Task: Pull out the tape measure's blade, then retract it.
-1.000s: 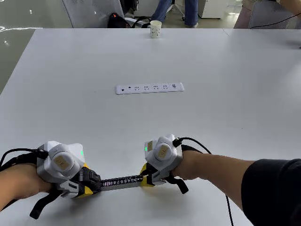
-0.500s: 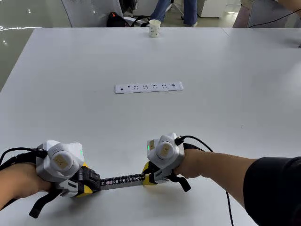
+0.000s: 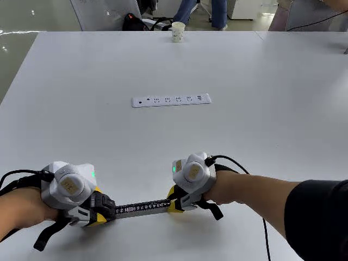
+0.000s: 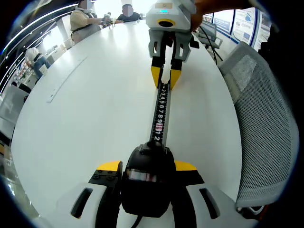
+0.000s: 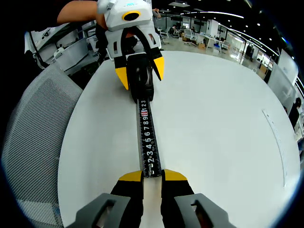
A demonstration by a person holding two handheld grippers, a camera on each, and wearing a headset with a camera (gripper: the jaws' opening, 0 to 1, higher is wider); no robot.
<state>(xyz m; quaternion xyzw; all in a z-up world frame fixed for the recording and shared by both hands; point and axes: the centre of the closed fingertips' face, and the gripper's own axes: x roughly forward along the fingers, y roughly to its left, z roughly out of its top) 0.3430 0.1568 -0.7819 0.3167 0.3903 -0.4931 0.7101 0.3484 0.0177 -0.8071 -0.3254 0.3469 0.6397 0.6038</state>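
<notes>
Tape measure (image 3: 103, 209) sits low over the near edge of the table (image 3: 244, 109), stretched between the two tools. Its black case (image 4: 145, 178) is clamped between the jaws of the left hand-held gripper (image 4: 147, 166). The right hand-held gripper (image 5: 153, 176) is pinched together on the free end of the blade (image 5: 146, 142). In the head view the blade (image 3: 142, 207) runs straight and nearly level from case to tip, just above the table or resting on it; I cannot tell which.

The printed scale reads up to about twelve or thirteen at the mouth of the case in both gripper views, so only a short stretch is out. I judge the pull-out to be under way or perhaps done at a modest length, since the task sets no length. The retraction is left to do: the tip has to be eased back toward the case while the left grip holds it firm.

A power strip (image 3: 171, 100) and a paper cup (image 3: 178, 31) lie well apart, farther up the table.
</notes>
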